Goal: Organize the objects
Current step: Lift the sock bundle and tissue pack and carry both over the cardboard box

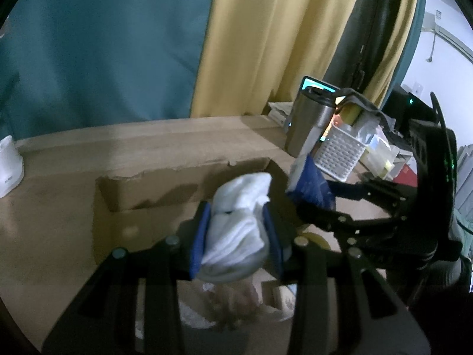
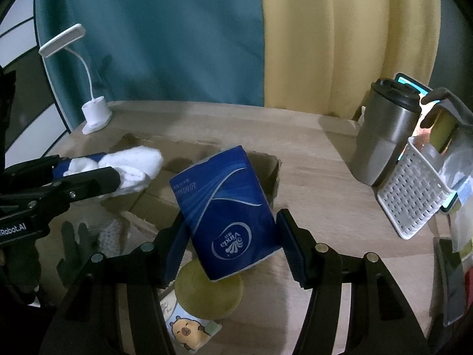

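a: what's in your left gripper [image 1: 236, 230]?

b: a bundle of white socks [image 1: 236, 224]. my jaws are clamped on it, blue pads pressing its sides, and it hangs above the open cardboard box [image 1: 124, 207] on the wooden table [image 1: 59, 159].

a: and your right gripper [image 2: 233, 242]?

b: clenched around a blue tissue pack [image 2: 227, 216] with white lettering, held tilted, its top leaning left. from my right wrist view it sits in front of the box's far torn edge, over the table.

a: how do the two stand to each other?

b: side by side, close. in the left wrist view the pack shows just right of the socks; in the right wrist view the socks poke out at the left.

a: anything beneath the pack?

b: a round yellowish disc [image 2: 207, 293] lies on the table under my right jaws, and just below it a small card with a cartoon animal [image 2: 192, 330].

a: what else is around?

b: a steel tumbler [image 2: 384, 136] with a dark lid at the right, a white perforated basket [image 2: 414, 195] just beside it, and a white desk lamp [image 2: 91, 112] at the table's far left, before teal and yellow curtains.
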Motion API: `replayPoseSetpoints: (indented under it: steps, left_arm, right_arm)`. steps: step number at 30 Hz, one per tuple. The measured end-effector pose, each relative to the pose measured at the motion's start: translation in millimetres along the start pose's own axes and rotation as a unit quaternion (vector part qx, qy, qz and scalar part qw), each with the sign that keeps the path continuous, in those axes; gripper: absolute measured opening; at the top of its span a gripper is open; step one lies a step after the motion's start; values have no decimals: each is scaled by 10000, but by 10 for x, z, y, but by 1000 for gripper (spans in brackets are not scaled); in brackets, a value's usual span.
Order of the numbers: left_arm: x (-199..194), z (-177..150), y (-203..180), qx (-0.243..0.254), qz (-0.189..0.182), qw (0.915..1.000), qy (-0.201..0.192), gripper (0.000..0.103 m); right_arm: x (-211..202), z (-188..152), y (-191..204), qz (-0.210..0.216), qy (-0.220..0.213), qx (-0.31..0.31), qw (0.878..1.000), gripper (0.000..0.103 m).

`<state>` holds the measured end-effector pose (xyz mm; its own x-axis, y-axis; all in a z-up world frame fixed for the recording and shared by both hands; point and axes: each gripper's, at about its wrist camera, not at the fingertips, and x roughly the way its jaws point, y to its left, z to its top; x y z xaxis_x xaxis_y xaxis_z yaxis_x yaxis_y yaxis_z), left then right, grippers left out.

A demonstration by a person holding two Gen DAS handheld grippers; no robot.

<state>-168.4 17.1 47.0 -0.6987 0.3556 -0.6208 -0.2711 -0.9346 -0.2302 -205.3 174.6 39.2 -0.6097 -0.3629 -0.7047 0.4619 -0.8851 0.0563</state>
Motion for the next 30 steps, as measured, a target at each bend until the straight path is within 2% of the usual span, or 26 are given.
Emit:
replayPoseSetpoints:
  steps: [20, 30]
  left_arm:
    - [484, 104, 24, -172, -23, 9995, 256, 38]
    - [806, 129, 66, -357, -30, 9980, 526, 37]
  right_arm:
    - [344, 134, -43, 150, 298, -40, 9994, 62]
    - [441, 137, -70, 291, 358, -14, 9989, 64]
